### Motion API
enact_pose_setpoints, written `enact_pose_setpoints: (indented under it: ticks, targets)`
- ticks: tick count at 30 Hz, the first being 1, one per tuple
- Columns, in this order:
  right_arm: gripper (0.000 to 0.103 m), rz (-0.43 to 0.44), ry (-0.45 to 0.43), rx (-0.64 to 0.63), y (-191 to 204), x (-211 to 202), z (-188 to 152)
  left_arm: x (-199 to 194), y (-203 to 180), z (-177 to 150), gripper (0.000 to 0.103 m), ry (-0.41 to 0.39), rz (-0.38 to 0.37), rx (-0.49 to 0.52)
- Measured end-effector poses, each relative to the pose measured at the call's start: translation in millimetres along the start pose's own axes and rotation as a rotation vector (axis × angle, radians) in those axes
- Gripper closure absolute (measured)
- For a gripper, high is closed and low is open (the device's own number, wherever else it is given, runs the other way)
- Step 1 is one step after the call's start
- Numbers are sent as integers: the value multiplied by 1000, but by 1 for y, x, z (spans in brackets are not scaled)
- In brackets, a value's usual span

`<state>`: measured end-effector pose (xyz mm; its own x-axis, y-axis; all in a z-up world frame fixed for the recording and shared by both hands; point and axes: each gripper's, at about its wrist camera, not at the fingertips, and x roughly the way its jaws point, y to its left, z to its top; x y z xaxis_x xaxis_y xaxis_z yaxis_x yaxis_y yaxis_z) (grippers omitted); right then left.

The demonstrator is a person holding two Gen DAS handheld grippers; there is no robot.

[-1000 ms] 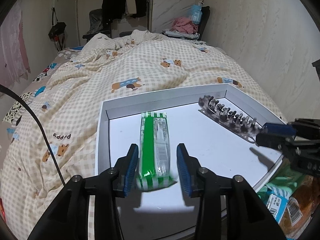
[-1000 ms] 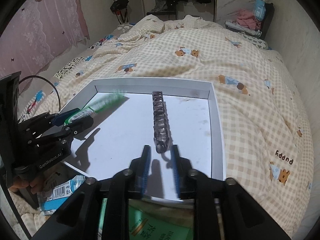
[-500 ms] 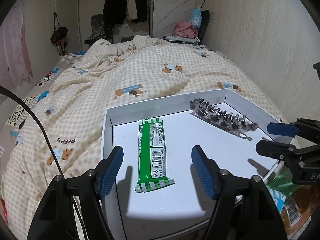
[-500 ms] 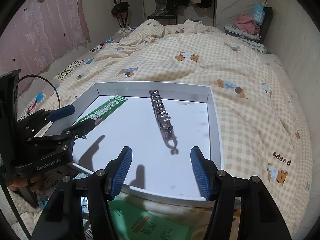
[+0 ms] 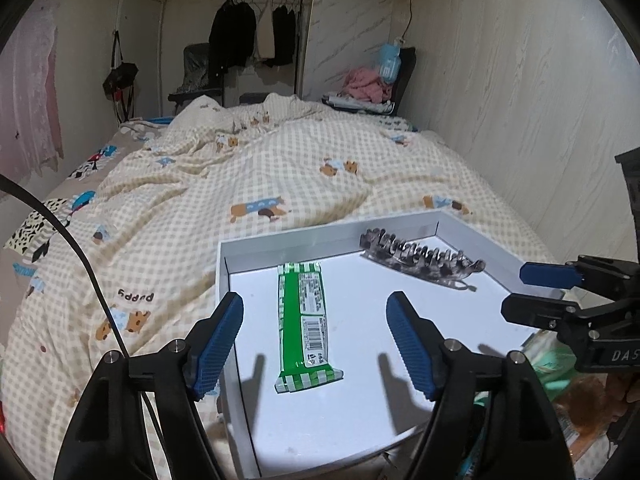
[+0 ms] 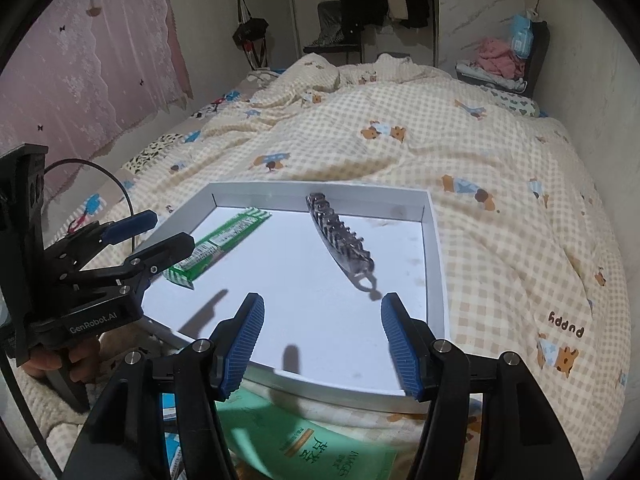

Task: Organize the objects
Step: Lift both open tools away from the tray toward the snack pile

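Observation:
A white shallow box (image 5: pixel 224 276) (image 6: pixel 434 248) lies on the bed. In it lie a green and white snack packet (image 5: pixel 306 320) (image 6: pixel 218 240) and a dark toothed hair clip (image 5: pixel 420 260) (image 6: pixel 340 236), apart from each other. My left gripper (image 5: pixel 316 344) is open and empty, held just behind the packet's near end; it also shows in the right wrist view (image 6: pixel 156 236). My right gripper (image 6: pixel 322 344) is open and empty, behind the clip's near end; it also shows in the left wrist view (image 5: pixel 532 292).
The box rests on a checked bear-print quilt (image 5: pixel 280 168). Green packets (image 6: pixel 312 448) and other snack packs (image 5: pixel 560 372) lie under the box's near edge. A black cable (image 5: pixel 80 256) hangs at left. A wall runs along the bed's right side.
Both grippers opened, let go of the packet and the clip, and drew back and up from the box. The packet and the clip now lie flat in the box.

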<state>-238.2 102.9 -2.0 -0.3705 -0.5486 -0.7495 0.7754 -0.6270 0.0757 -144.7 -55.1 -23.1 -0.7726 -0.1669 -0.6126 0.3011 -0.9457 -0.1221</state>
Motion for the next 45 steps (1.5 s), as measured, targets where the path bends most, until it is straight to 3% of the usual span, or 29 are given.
enact_pose_setpoints:
  ticks: [8, 14, 18, 20, 21, 26, 33, 37, 45]
  targets:
    - [41, 45, -45, -21, 6, -29, 5, -32, 1, 14, 25, -64, -24, -10]
    - [41, 77, -99, -96, 21, -78, 13, -85, -8, 32, 23, -153, -49, 57]
    - [41, 131, -141, -124, 27, -116, 10, -121, -10, 36, 21, -192, -111, 52]
    - [32, 163, -155, -120, 29, -133, 6, -140, -11, 35, 19, -215, -134, 58]
    - [19, 166, -167, -120, 29, -140, 4, -148, -11, 34, 19, -223, -143, 63]
    - [17, 150, -217, -158, 35, -167, -10, -174, -10, 26, 17, -252, -167, 70]
    - [17, 163, -213, -133, 31, -173, -28, -189, -11, 13, 15, -254, -196, 81]
    - [17, 174, -197, -119, 28, -168, -37, -196, -16, 2, 1, -275, -207, 102]
    - [17, 197, -186, -116, 32, -160, -56, -198, -25, -18, 1, -254, -228, 115]
